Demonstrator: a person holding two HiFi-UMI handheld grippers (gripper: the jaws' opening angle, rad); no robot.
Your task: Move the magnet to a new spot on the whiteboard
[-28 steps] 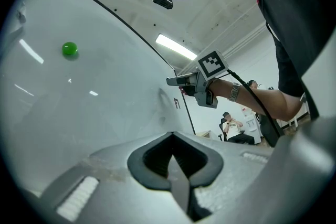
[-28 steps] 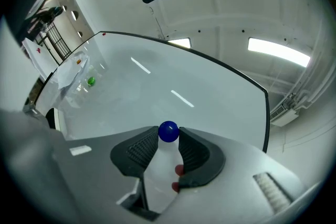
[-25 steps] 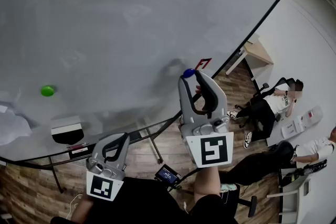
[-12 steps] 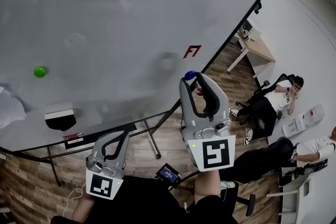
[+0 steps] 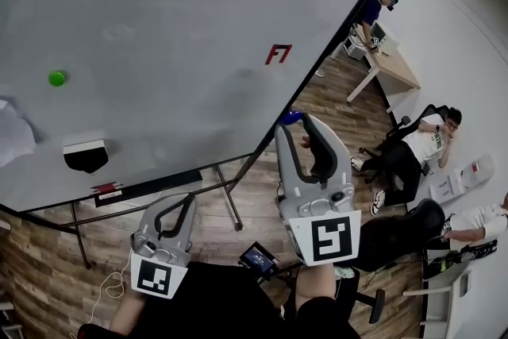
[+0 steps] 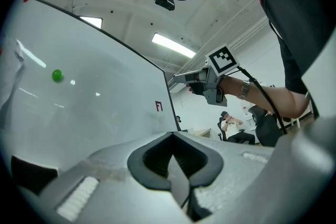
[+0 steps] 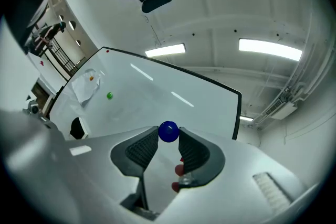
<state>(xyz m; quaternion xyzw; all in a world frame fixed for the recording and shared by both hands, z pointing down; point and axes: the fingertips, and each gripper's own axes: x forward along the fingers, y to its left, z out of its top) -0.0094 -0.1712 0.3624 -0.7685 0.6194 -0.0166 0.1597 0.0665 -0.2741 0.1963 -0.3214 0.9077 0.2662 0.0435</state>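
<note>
A small blue ball magnet [image 5: 290, 117] sits pinched between the tips of my right gripper [image 5: 293, 121], held in the air off the lower right corner of the whiteboard [image 5: 175, 20]. The right gripper view shows the blue magnet [image 7: 168, 131] clamped between both pads, with the board behind it. My left gripper [image 5: 189, 205] hangs low at the left, its jaws shut on nothing [image 6: 173, 137]. A green magnet [image 5: 56, 78] stays stuck on the board's left part.
A black-and-white eraser [image 5: 85, 155] and a sheet of paper [image 5: 11, 131] are on the board's left, a red mark [image 5: 278, 54] to the right. Seated people [image 5: 413, 151] and a desk [image 5: 390, 66] are at the right on the wooden floor.
The right gripper has carried the blue magnet from beside the red mark back and off the board's lower edge. The left gripper has drawn back too, and the board has receded in view.
</note>
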